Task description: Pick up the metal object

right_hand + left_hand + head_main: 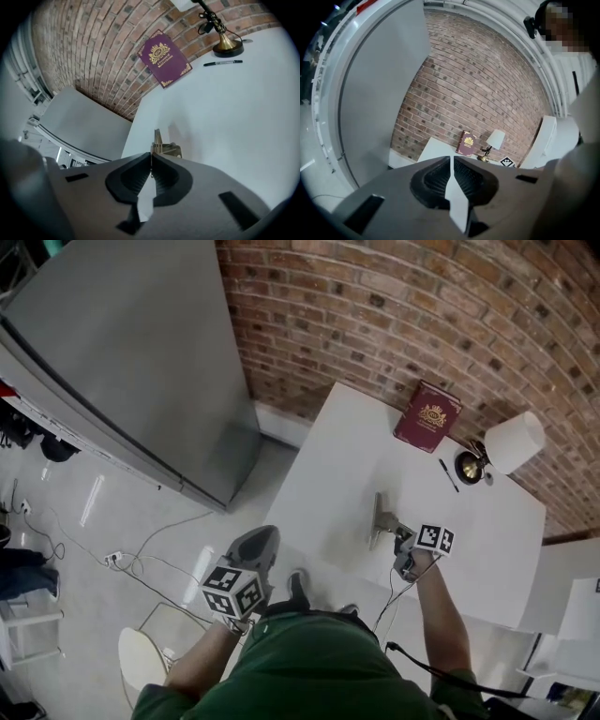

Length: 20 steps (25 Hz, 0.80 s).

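The metal object (pixel 382 518), a small grey bracket with a thin upright plate, stands near the front of the white table (pixel 487 531). My right gripper (pixel 400 538) reaches it from the near side. In the right gripper view the jaws are pressed together on the thin edge of the metal object (pixel 163 147), which sticks out just past the right gripper's (pixel 151 158) tips. My left gripper (pixel 246 585) hangs low over the floor, left of the table. The left gripper (pixel 452 161) has its jaws shut with nothing between them.
A maroon book (pixel 427 415) leans at the table's back by the brick wall (pixel 394 306). A brass lamp with a white shade (pixel 507 443) and a black pen (pixel 449 475) lie beside it. A grey cabinet (pixel 122 352) stands at the left, and cables (pixel 141 563) trail on the floor.
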Each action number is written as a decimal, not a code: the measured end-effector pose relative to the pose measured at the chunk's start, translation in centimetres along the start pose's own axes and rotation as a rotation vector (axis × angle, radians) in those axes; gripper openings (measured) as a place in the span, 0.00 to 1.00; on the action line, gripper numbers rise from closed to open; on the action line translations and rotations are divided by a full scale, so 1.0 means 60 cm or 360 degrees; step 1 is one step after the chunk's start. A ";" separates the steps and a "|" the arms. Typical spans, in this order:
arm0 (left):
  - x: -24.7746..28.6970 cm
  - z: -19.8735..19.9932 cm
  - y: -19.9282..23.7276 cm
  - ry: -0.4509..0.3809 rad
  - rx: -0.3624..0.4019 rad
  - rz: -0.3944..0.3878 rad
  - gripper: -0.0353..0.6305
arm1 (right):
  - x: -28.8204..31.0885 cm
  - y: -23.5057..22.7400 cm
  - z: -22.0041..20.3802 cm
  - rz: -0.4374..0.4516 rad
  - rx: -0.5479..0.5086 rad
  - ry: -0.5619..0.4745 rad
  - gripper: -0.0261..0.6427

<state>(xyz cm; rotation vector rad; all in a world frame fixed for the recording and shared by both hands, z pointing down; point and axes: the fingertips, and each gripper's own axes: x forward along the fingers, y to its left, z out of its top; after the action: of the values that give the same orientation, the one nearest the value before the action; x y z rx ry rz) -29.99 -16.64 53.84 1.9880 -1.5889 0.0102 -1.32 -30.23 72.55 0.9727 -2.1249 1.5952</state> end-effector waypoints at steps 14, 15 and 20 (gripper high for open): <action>0.117 -0.012 -0.206 0.0098 0.0121 -0.0367 0.08 | -0.231 0.127 0.047 0.0011 -0.0467 -0.0428 0.06; 0.122 -0.013 -0.219 0.0102 0.0134 -0.0388 0.08 | -0.244 0.136 0.050 0.0025 -0.0481 -0.0457 0.06; 0.133 -0.021 -0.276 0.0086 0.0168 -0.0437 0.08 | -0.312 0.175 0.058 0.0041 -0.0678 -0.0552 0.06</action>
<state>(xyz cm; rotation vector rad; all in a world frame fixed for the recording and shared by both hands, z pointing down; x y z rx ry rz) -12.45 -21.27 50.51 2.2533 -1.2943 0.0402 5.55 -25.72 52.44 1.1321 -2.5679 0.9645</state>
